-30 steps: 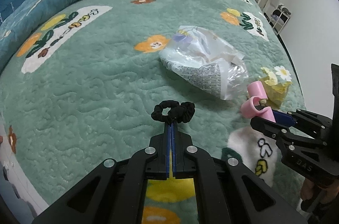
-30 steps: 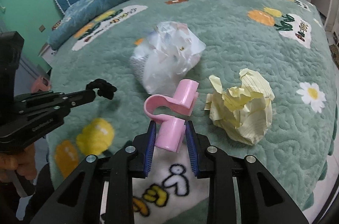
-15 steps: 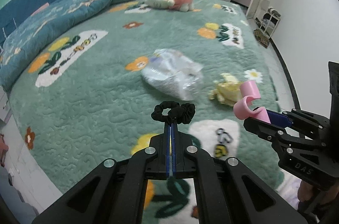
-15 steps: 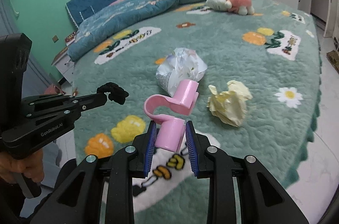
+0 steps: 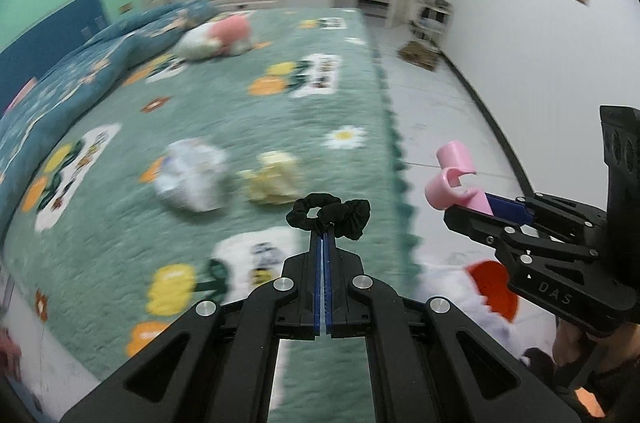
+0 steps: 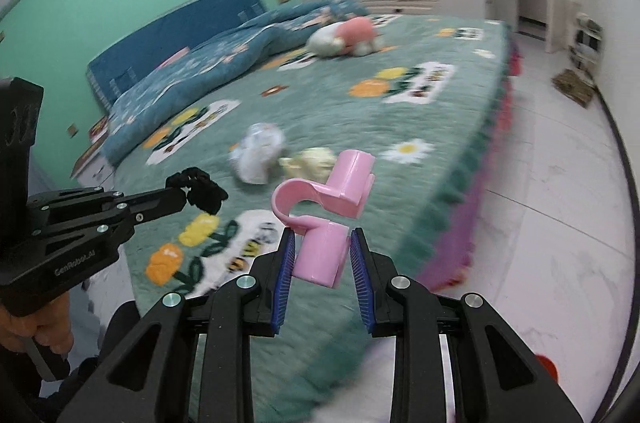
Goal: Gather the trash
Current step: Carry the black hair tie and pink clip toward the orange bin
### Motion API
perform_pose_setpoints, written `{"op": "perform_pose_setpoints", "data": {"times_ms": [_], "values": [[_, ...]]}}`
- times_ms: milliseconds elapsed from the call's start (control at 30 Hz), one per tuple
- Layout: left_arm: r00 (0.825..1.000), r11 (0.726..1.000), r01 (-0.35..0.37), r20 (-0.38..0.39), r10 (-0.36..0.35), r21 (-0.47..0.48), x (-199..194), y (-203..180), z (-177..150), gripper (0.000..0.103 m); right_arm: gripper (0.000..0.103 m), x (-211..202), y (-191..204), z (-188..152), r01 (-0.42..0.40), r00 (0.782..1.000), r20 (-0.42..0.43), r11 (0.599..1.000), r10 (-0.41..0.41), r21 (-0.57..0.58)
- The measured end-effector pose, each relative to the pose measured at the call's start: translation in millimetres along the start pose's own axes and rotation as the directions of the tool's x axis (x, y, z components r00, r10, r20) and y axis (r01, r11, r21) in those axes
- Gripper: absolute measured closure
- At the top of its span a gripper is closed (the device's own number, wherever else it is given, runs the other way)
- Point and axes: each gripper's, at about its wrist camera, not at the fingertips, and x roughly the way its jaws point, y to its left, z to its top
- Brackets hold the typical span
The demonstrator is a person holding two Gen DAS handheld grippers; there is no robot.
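My left gripper (image 5: 324, 233) is shut on a black scrunchie (image 5: 329, 213), held in the air over the near end of the bed; the same gripper (image 6: 176, 197) and scrunchie (image 6: 199, 190) show at the left of the right wrist view. My right gripper (image 6: 323, 243) is shut on a pink plastic clip (image 6: 326, 215), also seen at right in the left wrist view (image 5: 456, 183). On the green bedspread (image 5: 248, 127) lie a crumpled clear plastic bag (image 5: 190, 175) and a crumpled yellow paper ball (image 5: 272, 177), well beyond both grippers.
A pink and white plush toy (image 5: 218, 37) lies at the far end of the bed beside a blue duvet (image 5: 80, 71). White floor (image 5: 436, 119) runs along the bed's right edge. A red-orange object (image 5: 494, 287) sits low at right. Wardrobes and a doorway stand at the back.
Both grippers have risen and pulled back from the bed with the scrunchie and the clip still held. The bag and paper ball now look smaller and farther; the floor has come into view.
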Motion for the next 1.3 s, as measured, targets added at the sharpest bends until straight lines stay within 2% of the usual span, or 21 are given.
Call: {"op": "perform_pose_setpoints", "data": {"times_ms": [167,267,500,633,800,967,1067,1300], "values": [[0.995,0.989,0.096,-0.008,-0.095,0.115,11,-67,9,0.101,0.074,-49,-57,-29,0.101,0.994,0.035,0.99,-0.106,0.102],[0.988,0.969,0.157,-0.028,-0.155,0.191,19,-110,13,0.101,0.074,-77,-92,-50,0.164,0.984,0.044,0.971,-0.174,0.174],[0.956,0.898,0.295,-0.101,-0.277,0.328,42,-201,13,0.101,0.074,-139,-170,-105,0.292,0.947,0.031,0.894,-0.321,0.339],[0.933,0.842,0.361,-0.16,-0.324,0.4,58,-251,6,0.101,0.074,-161,-199,-132,0.339,0.928,0.007,0.853,-0.373,0.397],[0.905,0.782,0.425,-0.239,-0.352,0.456,81,-298,-10,0.101,0.074,-180,-237,-172,0.388,0.908,-0.045,0.792,-0.417,0.471],[0.877,0.744,0.473,-0.33,-0.348,0.472,113,-330,-27,0.101,0.074,-186,-266,-204,0.409,0.9,-0.092,0.752,-0.426,0.517],[0.861,0.74,0.492,-0.381,-0.336,0.459,137,-342,-34,0.101,0.074,-177,-279,-220,0.414,0.901,-0.125,0.736,-0.416,0.535],[0.85,0.742,0.488,-0.443,-0.285,0.46,174,-349,-41,0.101,0.074,-151,-300,-232,0.408,0.909,-0.171,0.73,-0.38,0.547]]}}
